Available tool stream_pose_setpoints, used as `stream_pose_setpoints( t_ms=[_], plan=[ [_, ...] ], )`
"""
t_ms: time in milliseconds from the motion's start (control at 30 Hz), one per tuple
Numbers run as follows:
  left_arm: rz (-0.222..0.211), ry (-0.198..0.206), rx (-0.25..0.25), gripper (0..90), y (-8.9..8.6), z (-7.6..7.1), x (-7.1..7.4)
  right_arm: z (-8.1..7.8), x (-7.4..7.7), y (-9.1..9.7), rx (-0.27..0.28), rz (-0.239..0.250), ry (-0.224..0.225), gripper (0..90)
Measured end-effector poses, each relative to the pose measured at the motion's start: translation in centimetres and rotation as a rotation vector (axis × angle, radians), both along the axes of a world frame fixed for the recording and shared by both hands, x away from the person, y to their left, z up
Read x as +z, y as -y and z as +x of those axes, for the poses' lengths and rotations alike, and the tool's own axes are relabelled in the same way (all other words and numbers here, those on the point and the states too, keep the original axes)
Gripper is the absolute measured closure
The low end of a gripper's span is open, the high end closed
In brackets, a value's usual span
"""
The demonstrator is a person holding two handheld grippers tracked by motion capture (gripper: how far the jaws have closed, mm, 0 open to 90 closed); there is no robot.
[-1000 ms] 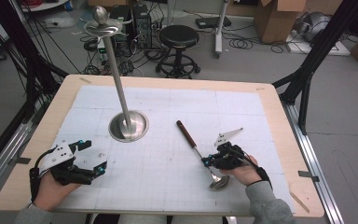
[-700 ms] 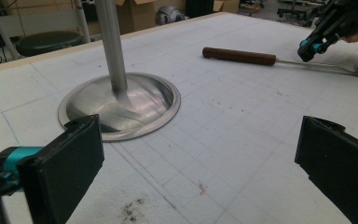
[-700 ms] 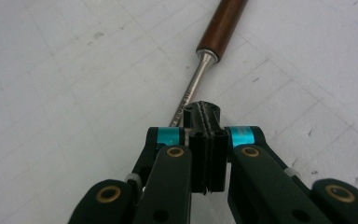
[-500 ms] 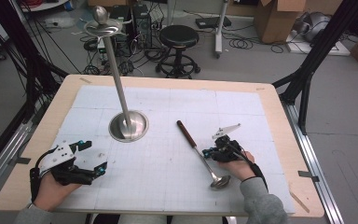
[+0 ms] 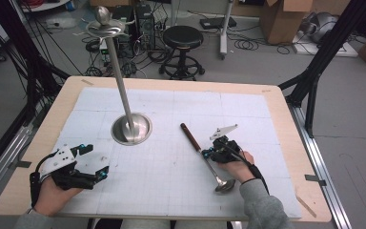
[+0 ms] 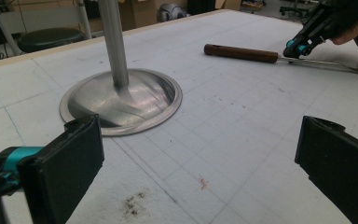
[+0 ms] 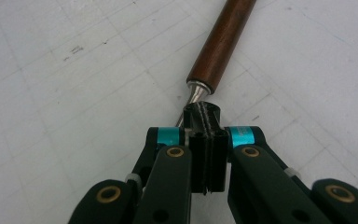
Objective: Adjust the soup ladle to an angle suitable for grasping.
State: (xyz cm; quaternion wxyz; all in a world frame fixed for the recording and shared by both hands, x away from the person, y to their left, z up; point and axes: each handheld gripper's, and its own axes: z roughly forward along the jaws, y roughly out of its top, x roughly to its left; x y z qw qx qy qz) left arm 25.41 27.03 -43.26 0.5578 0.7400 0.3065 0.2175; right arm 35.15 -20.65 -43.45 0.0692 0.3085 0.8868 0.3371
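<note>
A ladle with a brown wooden handle and a steel bowl lies flat on the white gridded mat, right of centre. My right gripper is shut, jaws pressed together, with its tips on the steel shaft just below the handle; nothing shows between the pads. My left gripper rests near the front left of the mat, open and empty. In the left gripper view it faces the stand's base and the ladle handle.
A tall steel stand rises from a round base at mid-table, and its pole leans toward a small disc and ball at the top. The wooden table edge frames the mat. A stool and boxes stand beyond.
My right gripper has moved along the ladle's shaft from near the bowl toward the wooden handle, staying shut. The ladle, the stand and my left gripper have kept their places.
</note>
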Motion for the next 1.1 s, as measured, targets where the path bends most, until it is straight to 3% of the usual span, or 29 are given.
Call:
stream_pose_setpoints(
  t_ms=[333, 467, 567, 700, 1100],
  plan=[
    [0.008, 0.001, 0.003, 1.7, 0.0, 0.0, 0.0, 0.2, 0.1, -0.4, 0.004, -0.014, 0.009, 90.0],
    [0.008, 0.002, 0.004, 1.7, 0.0, 0.0, 0.0, 0.3, 0.3, -1.0, -0.01, -0.027, -0.007, 90.0],
    [0.007, 0.003, 0.003, 1.7, -0.1, -0.1, 0.0, 0.4, 0.4, -1.6, -0.002, -0.059, -0.005, 90.0],
    [0.005, 0.003, 0.007, 1.7, -0.1, -0.1, 0.0, 0.3, 0.4, -1.8, 0.005, -0.05, -0.013, 90.0],
    [0.006, 0.003, 0.007, 1.7, -0.1, -0.1, 0.0, -0.4, 0.5, -3.5, 0.09, -0.044, -0.046, 90.0]
  ],
)
